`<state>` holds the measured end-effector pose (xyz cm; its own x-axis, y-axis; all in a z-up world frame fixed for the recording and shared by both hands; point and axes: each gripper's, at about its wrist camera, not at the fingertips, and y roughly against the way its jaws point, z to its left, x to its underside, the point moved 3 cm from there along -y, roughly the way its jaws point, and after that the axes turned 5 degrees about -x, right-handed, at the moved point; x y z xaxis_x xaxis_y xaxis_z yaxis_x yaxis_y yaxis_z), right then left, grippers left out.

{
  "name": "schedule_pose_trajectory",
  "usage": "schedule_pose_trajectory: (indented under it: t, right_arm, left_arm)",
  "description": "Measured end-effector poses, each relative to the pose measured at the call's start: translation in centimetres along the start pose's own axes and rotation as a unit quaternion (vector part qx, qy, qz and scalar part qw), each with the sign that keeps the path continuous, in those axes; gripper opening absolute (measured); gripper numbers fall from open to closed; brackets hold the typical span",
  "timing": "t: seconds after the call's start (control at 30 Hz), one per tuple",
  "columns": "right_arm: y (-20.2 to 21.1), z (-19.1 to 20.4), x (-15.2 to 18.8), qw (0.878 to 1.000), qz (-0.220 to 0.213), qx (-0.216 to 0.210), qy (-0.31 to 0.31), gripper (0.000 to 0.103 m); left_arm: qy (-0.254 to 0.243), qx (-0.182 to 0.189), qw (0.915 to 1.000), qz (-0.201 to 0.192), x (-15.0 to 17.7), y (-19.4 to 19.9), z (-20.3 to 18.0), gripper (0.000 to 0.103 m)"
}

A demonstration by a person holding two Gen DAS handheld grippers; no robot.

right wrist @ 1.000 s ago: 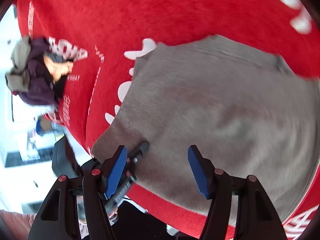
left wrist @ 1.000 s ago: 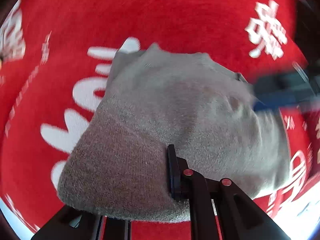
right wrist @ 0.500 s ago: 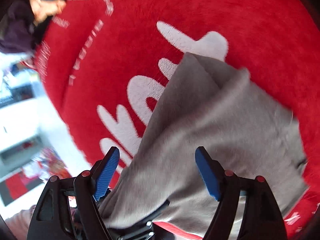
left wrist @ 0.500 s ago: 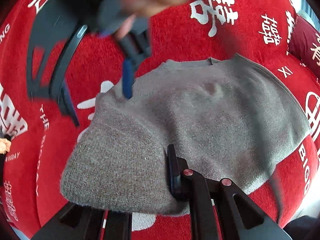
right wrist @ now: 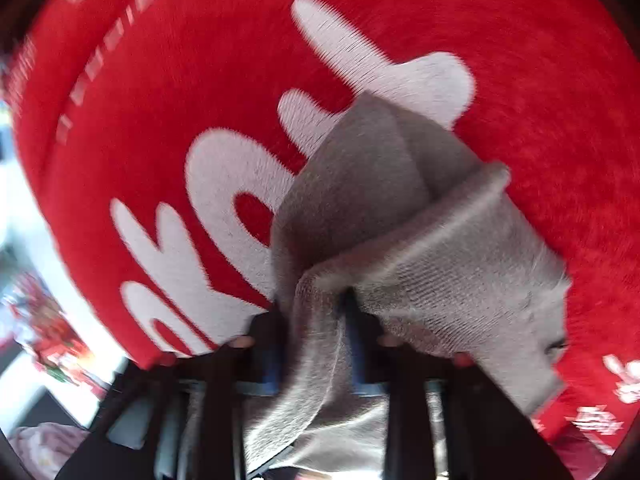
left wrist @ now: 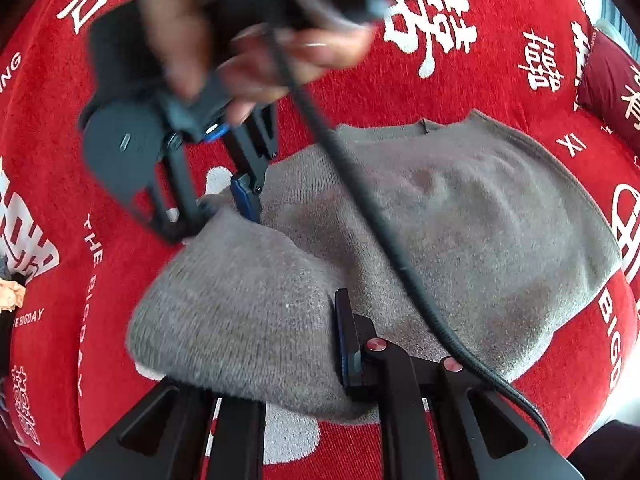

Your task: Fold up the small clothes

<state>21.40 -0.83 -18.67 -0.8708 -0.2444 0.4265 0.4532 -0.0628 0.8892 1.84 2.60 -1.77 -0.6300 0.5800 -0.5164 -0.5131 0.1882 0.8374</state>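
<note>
A grey knit sweater [left wrist: 460, 216] lies spread on a red blanket [left wrist: 440, 80] with white characters. At the bottom of the left wrist view my left gripper [left wrist: 320, 344] is shut on the sweater's near edge, and a thick fold of knit hides its left finger. Held by a person's hand [left wrist: 280, 60], my right gripper [left wrist: 218, 216] stands on the sweater's far-left corner. In the right wrist view the right gripper [right wrist: 316, 332] has a bunched fold of the sweater [right wrist: 400, 220] between its jaws. They are closing, and the pads pinch the cloth.
A black cable [left wrist: 380, 220] runs from the right gripper across the sweater toward the lower right. A dark red cushion [left wrist: 608, 76] lies at the far right. The blanket's edge and a bright floor with clutter [right wrist: 40, 320] show at the lower left.
The right gripper came down onto the sweater's far-left corner and went from wide open to pinching the cloth. The left gripper kept its grip on the near edge.
</note>
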Motion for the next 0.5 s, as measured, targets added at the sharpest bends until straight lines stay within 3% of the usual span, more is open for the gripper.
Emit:
schedule_pose_trajectory:
  t: [0.17,0.37,0.5]
  right_arm:
    - [4.1,-3.6,3.8,0.985,-0.109,-0.123,-0.047,0.015]
    - [9.5,-8.0,8.5,0.943,-0.210,-0.239,-0.096,0.015]
    - [12.3,-10.9,12.9,0.911,-0.278,-0.284,-0.110,0.015]
  left_arm:
    - [-0.014,0.004,0.9995,-0.028,-1.5,2.2,-0.8,0.014]
    - [-0.051,0.010,0.9965,-0.065,-4.1,5.4,-3.3,0.014]
    - [-0.083,0.022,0.9923,-0.090,-6.1,7.6,-5.9,0.014]
